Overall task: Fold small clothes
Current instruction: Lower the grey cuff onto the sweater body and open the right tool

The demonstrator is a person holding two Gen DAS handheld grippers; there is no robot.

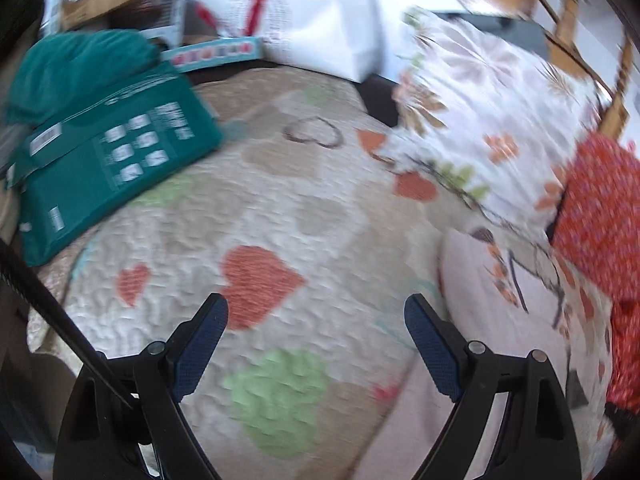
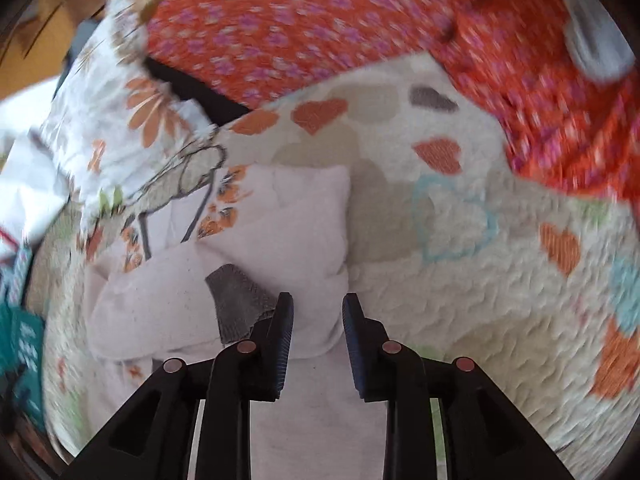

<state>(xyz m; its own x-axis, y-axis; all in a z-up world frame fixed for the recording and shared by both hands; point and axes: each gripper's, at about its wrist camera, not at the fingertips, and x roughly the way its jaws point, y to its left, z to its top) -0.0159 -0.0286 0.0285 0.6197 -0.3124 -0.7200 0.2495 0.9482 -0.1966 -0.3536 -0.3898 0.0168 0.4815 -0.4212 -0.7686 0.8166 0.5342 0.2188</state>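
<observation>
Teal package [image 1: 108, 152] print blurred; red garment [image 2: 360, 20] cut off.

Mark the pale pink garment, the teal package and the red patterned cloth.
pale pink garment [image 2: 304, 216]: right wrist view, folded upper panel.
teal package [image 1: 108, 168]: left wrist view, printed face.
red patterned cloth [image 2: 280, 28]: right wrist view, middle.
</observation>
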